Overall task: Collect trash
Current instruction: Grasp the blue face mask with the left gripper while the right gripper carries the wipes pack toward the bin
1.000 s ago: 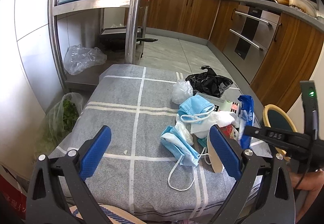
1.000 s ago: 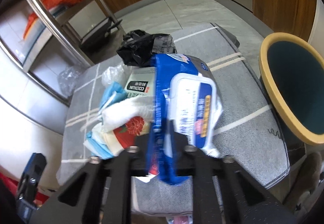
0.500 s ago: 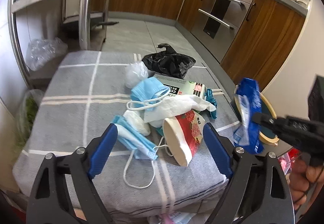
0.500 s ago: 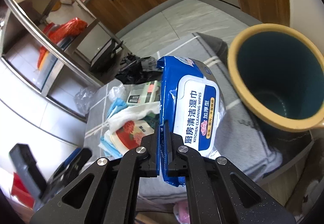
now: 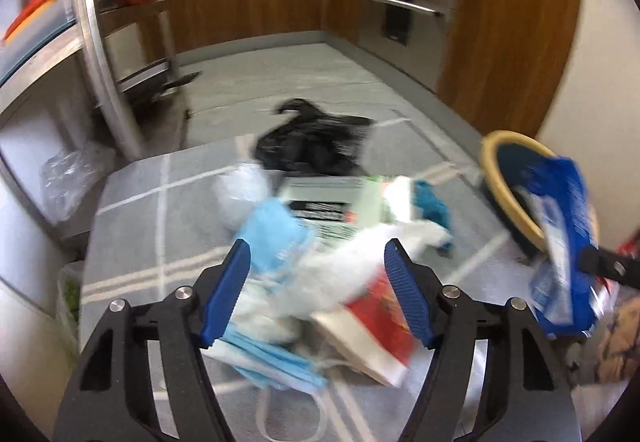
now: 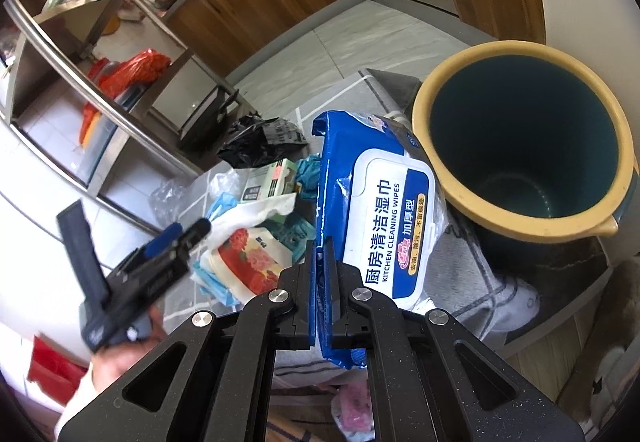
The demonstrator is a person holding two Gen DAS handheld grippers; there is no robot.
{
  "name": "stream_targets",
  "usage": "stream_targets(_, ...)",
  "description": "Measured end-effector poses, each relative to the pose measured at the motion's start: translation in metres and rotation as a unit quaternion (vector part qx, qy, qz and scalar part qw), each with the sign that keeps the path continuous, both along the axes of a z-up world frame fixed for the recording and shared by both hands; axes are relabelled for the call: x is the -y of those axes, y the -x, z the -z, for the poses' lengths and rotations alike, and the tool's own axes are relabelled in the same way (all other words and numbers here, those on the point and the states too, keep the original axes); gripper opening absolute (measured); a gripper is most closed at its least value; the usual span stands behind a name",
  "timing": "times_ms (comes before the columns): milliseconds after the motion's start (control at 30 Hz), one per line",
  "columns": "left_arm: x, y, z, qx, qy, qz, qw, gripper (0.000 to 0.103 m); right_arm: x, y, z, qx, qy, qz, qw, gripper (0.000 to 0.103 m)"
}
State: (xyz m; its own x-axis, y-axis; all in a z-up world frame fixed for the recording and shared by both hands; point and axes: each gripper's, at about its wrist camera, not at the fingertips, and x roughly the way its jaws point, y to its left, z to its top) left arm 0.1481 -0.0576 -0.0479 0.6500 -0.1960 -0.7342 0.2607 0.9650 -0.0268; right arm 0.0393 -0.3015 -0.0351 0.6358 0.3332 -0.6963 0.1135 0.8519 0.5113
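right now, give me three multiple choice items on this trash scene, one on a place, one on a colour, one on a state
1. Where is the bin relative to the wipes pack in the right wrist view?
A. left of it
B. right of it
C. hidden behind it

2. What colour is the bin's rim?
A. yellow
B. red
C. white

3. What is the state of the right gripper?
A. wide open and empty
B. shut on the wipes pack
C. shut on the black bag

Answers:
1 B, the bin's open mouth shows right of the blue pack.
2 A, a yellow band rings the dark teal inside.
3 B, the jaws pinch the pack's blue edge, while the black bag lies apart on the grey cloth.
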Motion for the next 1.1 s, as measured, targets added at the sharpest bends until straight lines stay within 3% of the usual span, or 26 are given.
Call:
stream_targets(100,-0.024,-0.020,-0.002,-0.028,0.049,-0.038,0.9977,0.069,-0.001,0.002,-0.001,0.004,-0.001,-0.001,1.000,0.004)
stream_targets(300,-0.038,-0.057,0.013,-0.108,0.083,-0.063,0.9886,0.069,0.001,0.006,-0.004,0.015,0.002,-0.005,1.000,0.004)
stream_targets(467,-0.031,-0.075,0.031,-0.163,0.075,-0.070,0.9814,0.069,0.005,0.010,-0.008,0.021,0.002,-0.003,1.000,0.004)
stream_targets(567,-0.030,-0.084,0.039,-0.187,0.065,-0.078,0.9772,0.057,0.006,0.013,-0.009,0.023,0.003,-0.003,1.000,0.004)
stream_targets(633,-0.034,-0.088,0.041,-0.199,0.069,-0.086,0.9737,0.038,0.008,0.013,-0.010,0.024,0.003,-0.002,1.000,0.004)
stream_targets(700,-0.039,-0.090,0.041,-0.202,0.068,-0.093,0.9726,0.024,0.010,0.015,-0.011,0.026,0.002,0.001,1.000,0.004)
stream_targets(800,-0.047,-0.085,0.033,-0.192,0.076,-0.093,0.9741,0.016,0.015,0.016,-0.014,0.030,0.000,0.006,1.000,0.004)
stream_targets(1100,-0.066,-0.060,-0.040,-0.115,0.121,-0.081,0.9827,0.013,0.025,0.023,-0.028,0.054,-0.002,0.010,0.999,0.004)
